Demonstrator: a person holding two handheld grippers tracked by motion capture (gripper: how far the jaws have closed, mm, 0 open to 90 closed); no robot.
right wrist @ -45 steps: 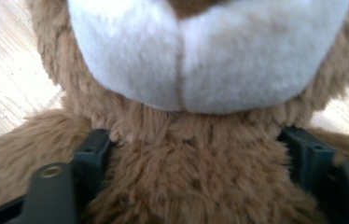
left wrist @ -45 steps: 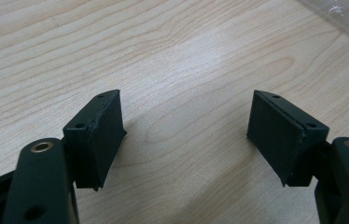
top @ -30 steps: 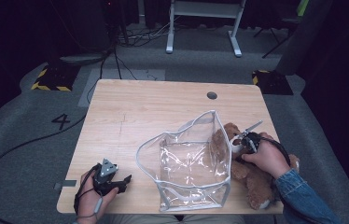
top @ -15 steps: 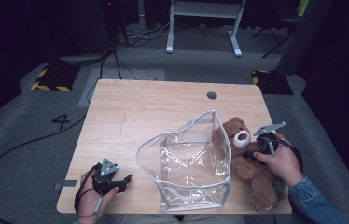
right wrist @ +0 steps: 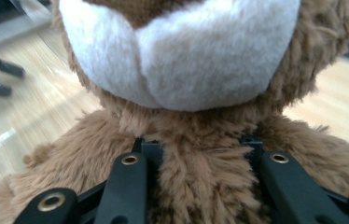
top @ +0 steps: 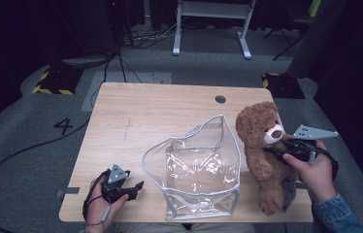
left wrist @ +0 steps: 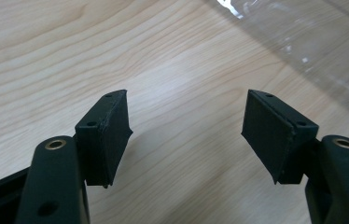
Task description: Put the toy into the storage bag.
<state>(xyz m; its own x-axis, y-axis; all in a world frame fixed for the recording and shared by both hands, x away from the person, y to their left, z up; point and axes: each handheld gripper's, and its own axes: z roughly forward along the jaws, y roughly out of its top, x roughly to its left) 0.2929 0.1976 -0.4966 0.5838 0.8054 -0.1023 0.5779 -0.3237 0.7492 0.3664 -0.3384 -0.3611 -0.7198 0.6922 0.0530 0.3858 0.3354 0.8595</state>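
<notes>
teddy bear (top: 259, 145): brown, white muzzle | pouch (top: 196, 174): clear | table (top: 155, 111): pale wood

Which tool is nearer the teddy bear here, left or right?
Right. The right tool is clamped on the teddy bear at its chest, just under the muzzle. The left tool sits open across the clear bag, near the table's front-left corner.

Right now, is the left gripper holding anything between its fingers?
No: the left gripper stands open, with bare wooden table between its fingers.
</notes>
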